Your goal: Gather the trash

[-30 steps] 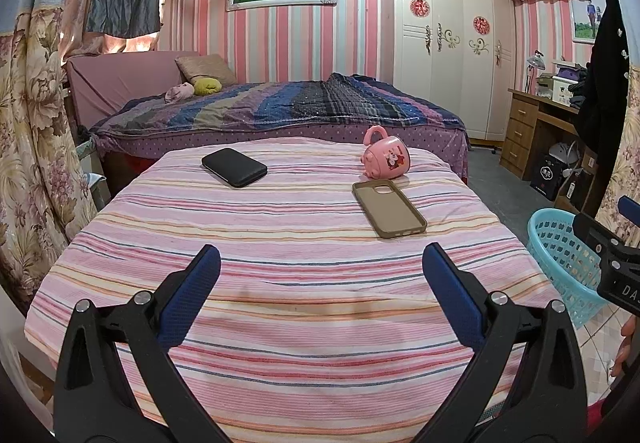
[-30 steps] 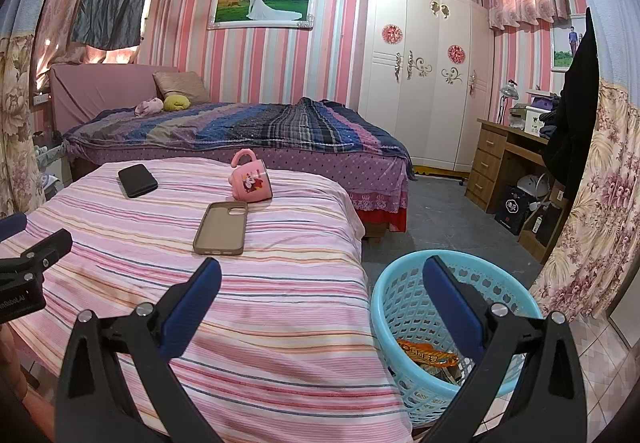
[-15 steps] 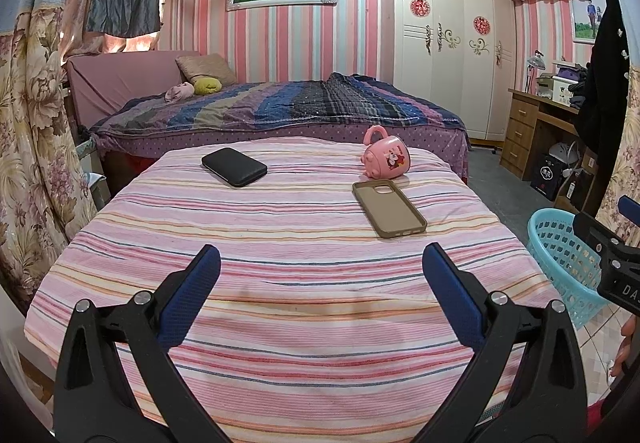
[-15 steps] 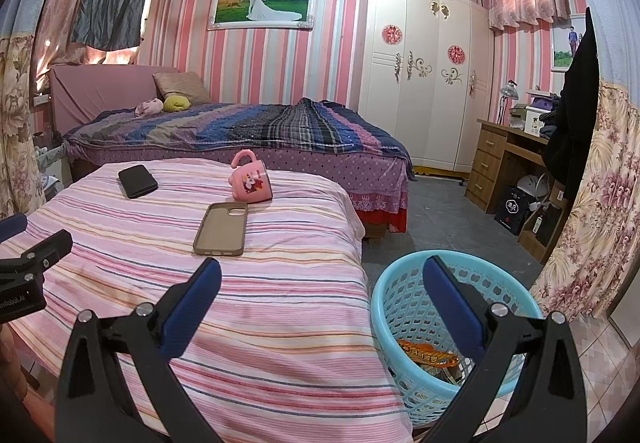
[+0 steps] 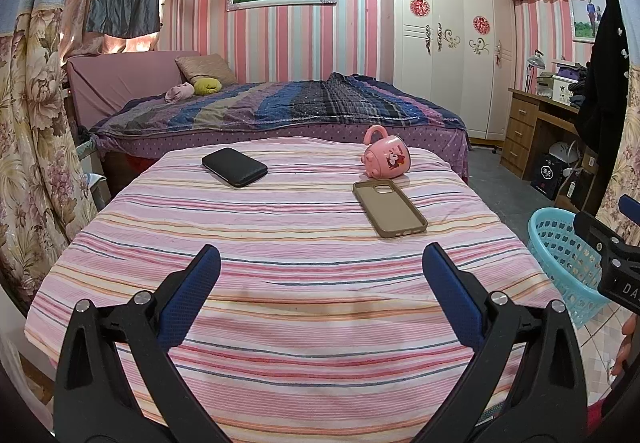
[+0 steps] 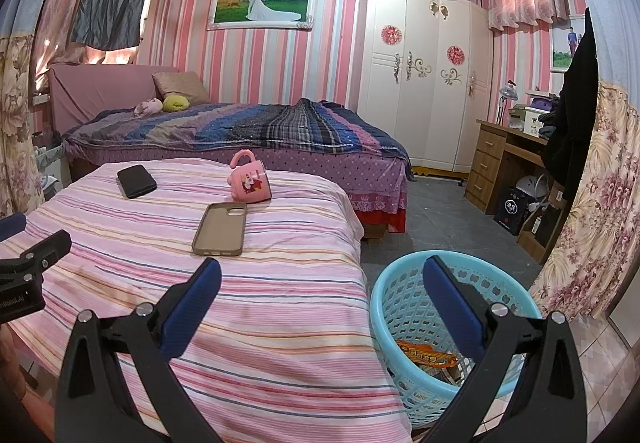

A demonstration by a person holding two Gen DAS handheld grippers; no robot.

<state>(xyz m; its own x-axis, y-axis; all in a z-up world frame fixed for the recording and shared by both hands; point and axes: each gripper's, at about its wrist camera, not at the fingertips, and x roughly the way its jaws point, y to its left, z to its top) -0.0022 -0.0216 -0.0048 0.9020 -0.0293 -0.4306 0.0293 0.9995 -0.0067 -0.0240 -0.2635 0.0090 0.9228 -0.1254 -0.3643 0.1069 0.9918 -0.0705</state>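
A light blue plastic basket (image 6: pixel 404 307) stands on the floor at the right of a table with a pink striped cloth (image 5: pixel 304 251); it also shows in the left wrist view (image 5: pixel 560 243). An orange snack wrapper (image 6: pixel 426 354) lies inside it. My left gripper (image 5: pixel 320 267) is open and empty above the near part of the cloth. My right gripper (image 6: pixel 322 279) is open and empty, over the table's right edge and the basket.
On the cloth lie a black phone (image 5: pixel 234 166), a brown phone case (image 5: pixel 390 208) and a pink mug on its side (image 5: pixel 386 158). A bed (image 5: pixel 280 107) stands behind, a wooden desk (image 6: pixel 504 167) and a wardrobe (image 6: pixel 424 83) to the right.
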